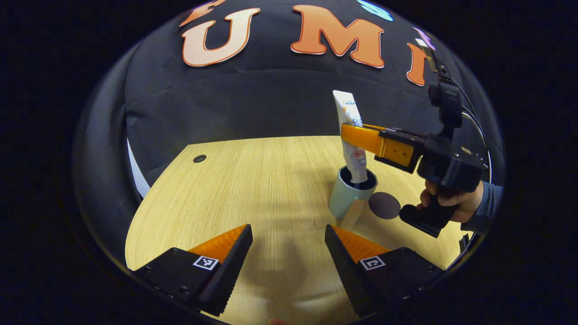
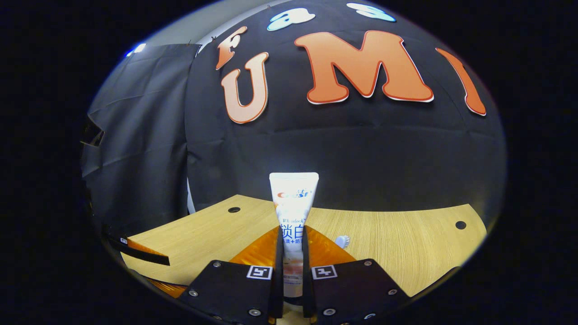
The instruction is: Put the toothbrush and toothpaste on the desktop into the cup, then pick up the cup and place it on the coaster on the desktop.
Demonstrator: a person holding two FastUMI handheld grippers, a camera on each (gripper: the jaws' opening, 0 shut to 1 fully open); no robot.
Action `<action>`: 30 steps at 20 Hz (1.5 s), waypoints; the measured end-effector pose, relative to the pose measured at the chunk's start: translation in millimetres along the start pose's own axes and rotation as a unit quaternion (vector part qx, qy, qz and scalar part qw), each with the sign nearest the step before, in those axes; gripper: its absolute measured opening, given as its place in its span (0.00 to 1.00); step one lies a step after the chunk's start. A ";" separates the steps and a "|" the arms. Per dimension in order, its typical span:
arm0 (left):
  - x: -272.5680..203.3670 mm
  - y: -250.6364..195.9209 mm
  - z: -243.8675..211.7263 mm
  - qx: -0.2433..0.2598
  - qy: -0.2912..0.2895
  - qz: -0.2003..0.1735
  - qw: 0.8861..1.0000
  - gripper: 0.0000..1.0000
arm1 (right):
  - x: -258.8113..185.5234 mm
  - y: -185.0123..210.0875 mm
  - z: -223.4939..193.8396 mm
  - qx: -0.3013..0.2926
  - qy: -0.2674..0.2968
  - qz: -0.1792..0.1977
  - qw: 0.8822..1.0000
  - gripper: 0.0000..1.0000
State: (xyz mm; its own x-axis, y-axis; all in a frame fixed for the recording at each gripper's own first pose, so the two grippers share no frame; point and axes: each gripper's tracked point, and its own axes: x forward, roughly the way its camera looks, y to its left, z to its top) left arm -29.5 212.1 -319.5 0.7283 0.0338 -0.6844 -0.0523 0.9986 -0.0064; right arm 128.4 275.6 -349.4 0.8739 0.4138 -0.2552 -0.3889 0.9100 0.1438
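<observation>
Toothpaste [image 1: 351, 131], pinched upright by right gripper [image 1: 356, 137], stands in cup [image 1: 350, 196] beside coaster [image 1: 384, 205]; left gripper [image 1: 289, 253] spread.

The left gripper view looks low across the table [image 1: 253, 180] toward the booth wall, taking in the cup [image 1: 350, 194] and the right tool [image 1: 356, 135] from mid-distance. The right gripper view faces the same wall, close on the toothpaste [image 2: 292, 212]. Both views share the table and the toothpaste.

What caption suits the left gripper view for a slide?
Right gripper lowers the toothpaste tube upright into the cup beside the coaster.
</observation>
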 end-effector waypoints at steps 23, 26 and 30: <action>34.9 -81.8 25.9 0.044 0.007 -0.097 0.994 0.97 | -123.4 -33.9 16.9 0.006 0.072 -0.065 0.995 0.77; 48.8 -89.0 22.6 0.045 0.035 -0.102 0.993 0.98 | -140.2 -43.5 22.1 0.012 0.070 -0.080 0.994 0.90; 66.2 -97.8 19.2 0.052 0.071 -0.104 0.991 0.97 | -159.7 -59.9 25.1 0.026 0.071 -0.103 0.992 0.93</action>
State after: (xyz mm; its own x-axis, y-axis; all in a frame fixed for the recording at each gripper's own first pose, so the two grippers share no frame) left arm 37.0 117.4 -350.2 0.6121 -0.1713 -0.7720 0.1652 0.9824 -0.0871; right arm 19.4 154.4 -293.3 0.8821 0.2219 -0.4155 -0.1874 0.9746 0.1228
